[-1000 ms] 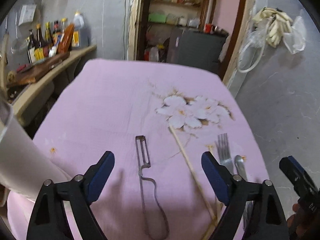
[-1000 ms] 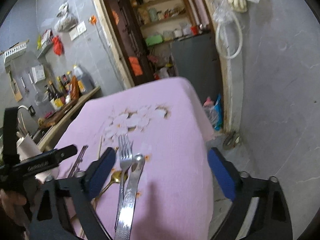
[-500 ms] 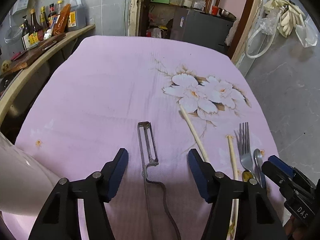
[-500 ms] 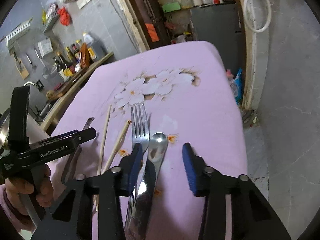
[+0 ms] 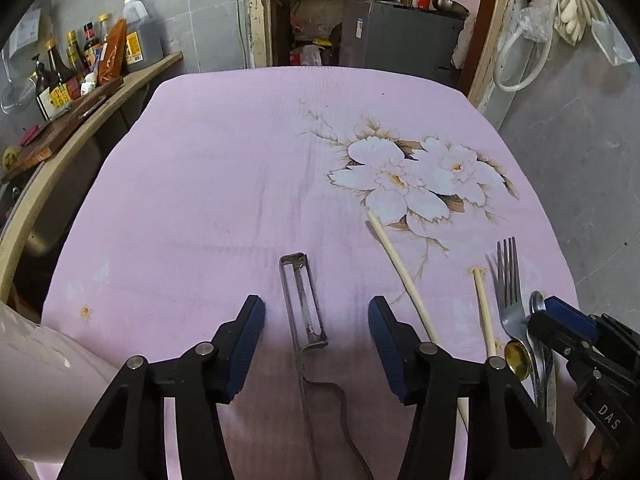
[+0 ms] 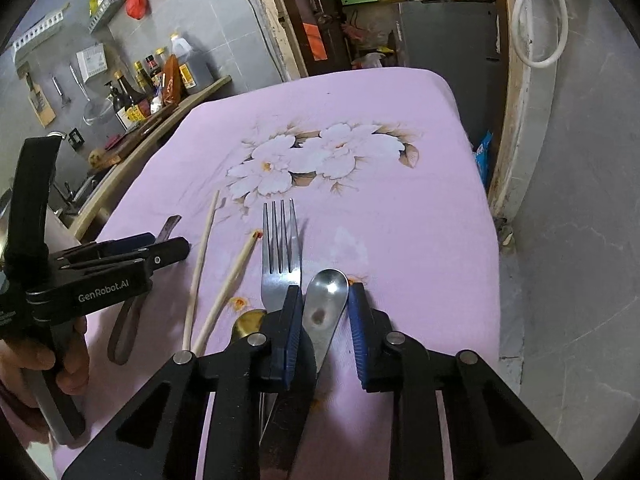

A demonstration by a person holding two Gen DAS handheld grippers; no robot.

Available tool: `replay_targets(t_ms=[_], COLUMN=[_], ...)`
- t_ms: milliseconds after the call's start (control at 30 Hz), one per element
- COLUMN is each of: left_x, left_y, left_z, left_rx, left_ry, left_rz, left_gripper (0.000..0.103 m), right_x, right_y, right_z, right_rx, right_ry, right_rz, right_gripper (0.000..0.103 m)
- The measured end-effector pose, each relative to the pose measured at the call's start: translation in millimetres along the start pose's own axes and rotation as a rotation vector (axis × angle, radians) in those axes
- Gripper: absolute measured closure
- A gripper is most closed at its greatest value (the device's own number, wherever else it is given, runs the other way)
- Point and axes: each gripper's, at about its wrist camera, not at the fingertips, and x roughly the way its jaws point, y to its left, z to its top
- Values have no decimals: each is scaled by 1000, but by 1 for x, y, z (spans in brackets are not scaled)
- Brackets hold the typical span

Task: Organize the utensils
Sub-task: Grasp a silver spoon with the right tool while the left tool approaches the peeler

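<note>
Nearer now: spoon (image 6: pixel 325 300), bowl away.

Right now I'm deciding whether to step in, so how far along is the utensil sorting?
Nothing looks sorted yet. The fork, two chopsticks and a gold spoon lie loose on the purple cloth. In hand: the right gripper is closing around the steel spoon, the left gripper around the peeler; neither pad touches yet. Left: lifting and placing everything.
</note>
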Motion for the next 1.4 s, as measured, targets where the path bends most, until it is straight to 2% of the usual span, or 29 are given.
replay_targets(t_ms=[133, 167, 300, 467, 567, 667, 800, 933, 1067, 1167, 1233, 1267, 1300, 1400], left_x=[-3, -4, -8, -25, -41, -59, -67, -54, -30, -20, -18, -17, -17, -18], left_y=[-6, -6, 2, 7, 8, 1, -9, 1, 8, 15, 16, 17, 18, 20], left_z=[-1, -1, 0, -1, -2, -6, -11, -12, -11, -8, -6, -5, -4, -3], left_rx=[22, 19, -18, -35, -51, -19, 33, -40, -94, -136, -141, -146, -156, -168], left_ry=[-8, -8, 2, -36, -68, -113, -119, -84, -13, 0, -13, -15, -24, -41], left_rz=[-5, -11, -39, -70, -106, -132, -108, -95, -76, -79, -72, -57, -49, -51], left_gripper=[76, 85, 88, 89, 102, 102, 102, 102, 100, 97, 80, 63, 53, 52], right_x=[-3, -4, -13, -26, -40, -51, -60, -53, -38, -24, -19, -17, -16, -15], right_y=[9, 6, -3, -8, -10, -9, -7, -8, -10, -13, -14, -13, -12, -9], right_z=[-2, -2, -5, -14, -17, -16, -14, -15, -16, -16, -16, -17, -16, -16], right_rx=[-34, -24, 39, 70, 86, 83, 73, 96, 114, 136, 141, 139, 132, 97], right_ry=[18, 18, 14, -20, -68, -109, -122, -108, -75, -42, -24, -18, -11, 9], right_rz=[-43, -37, 14, 48, 71, 80, 74, 64, 52, 51, 52, 51, 50, 43], right_gripper=[83, 83, 84, 84, 84, 84, 84, 84, 84, 84, 83, 83, 83, 83])
